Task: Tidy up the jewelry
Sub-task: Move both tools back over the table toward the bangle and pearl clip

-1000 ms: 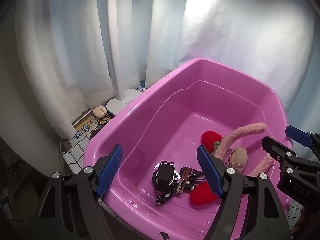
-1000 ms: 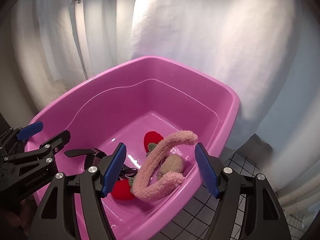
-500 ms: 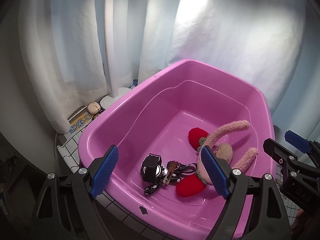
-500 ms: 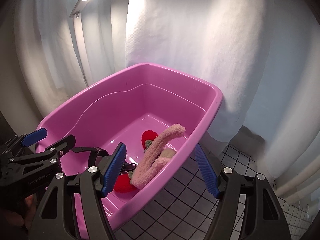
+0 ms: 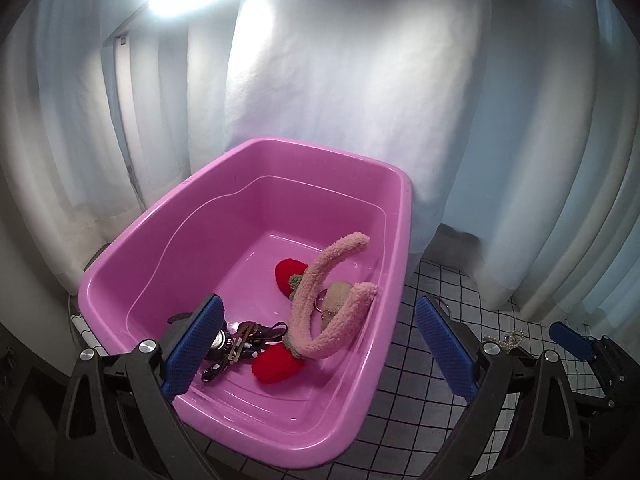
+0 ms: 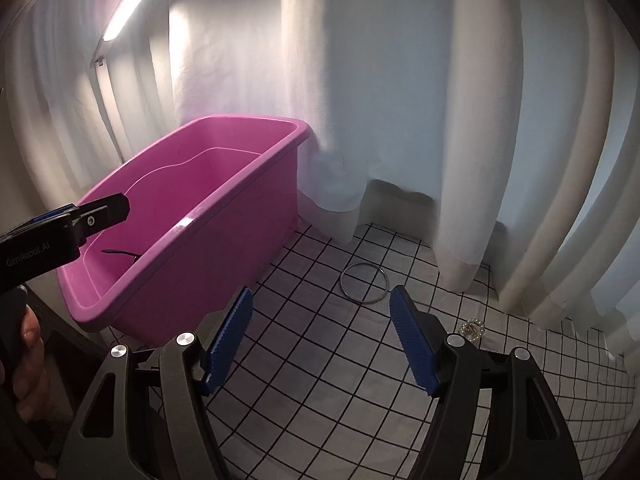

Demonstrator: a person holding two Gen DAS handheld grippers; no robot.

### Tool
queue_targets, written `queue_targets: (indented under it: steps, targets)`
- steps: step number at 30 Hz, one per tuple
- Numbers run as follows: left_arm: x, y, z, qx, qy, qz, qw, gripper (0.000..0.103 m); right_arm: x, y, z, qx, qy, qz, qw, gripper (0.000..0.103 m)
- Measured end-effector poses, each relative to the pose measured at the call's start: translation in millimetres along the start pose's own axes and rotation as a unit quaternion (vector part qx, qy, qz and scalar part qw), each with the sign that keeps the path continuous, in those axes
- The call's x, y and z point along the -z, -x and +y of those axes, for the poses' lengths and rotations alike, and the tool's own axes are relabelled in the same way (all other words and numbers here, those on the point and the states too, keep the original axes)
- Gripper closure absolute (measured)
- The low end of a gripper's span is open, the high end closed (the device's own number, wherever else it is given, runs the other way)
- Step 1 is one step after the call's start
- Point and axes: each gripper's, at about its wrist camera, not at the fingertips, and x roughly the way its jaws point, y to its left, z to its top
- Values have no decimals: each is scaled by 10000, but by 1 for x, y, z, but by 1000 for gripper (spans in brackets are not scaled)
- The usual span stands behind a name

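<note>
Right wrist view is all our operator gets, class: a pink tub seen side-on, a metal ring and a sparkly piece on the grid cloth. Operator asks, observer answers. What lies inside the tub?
Observer: A fuzzy pink headband with red plush hearts lies in the pink tub.
Operator: Anything else in there?
Observer: A dark watch and clips sit beside it, near the tub's left front corner.
Operator: Is the left gripper holding anything?
Observer: No, the left gripper has its jaws open and empty above the tub.

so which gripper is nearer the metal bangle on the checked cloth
Right. The right gripper hovers open just short of the metal bangle; the left gripper is over the pink tub.
</note>
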Motion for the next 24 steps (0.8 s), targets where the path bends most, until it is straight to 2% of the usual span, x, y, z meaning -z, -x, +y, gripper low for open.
queue_targets:
  steps: [6,13,20,24]
  targets:
    - [15,-4,-67,551,-565,59,9969,8,49,13,-73,464,-727,331,9957,35]
    - [41,-38,-118,888,-904,583,9902,8,84,21,-138,852,-1439,541,9844,35]
    - [62,-92,-141,677,-1125,1059,9857,8,101,-1,-160,864,-1656,751,9795,35]
    - [65,-119,-146,539,-1197,1204,9840,8,101,-25,-166,825,-1675,866,9786,35]
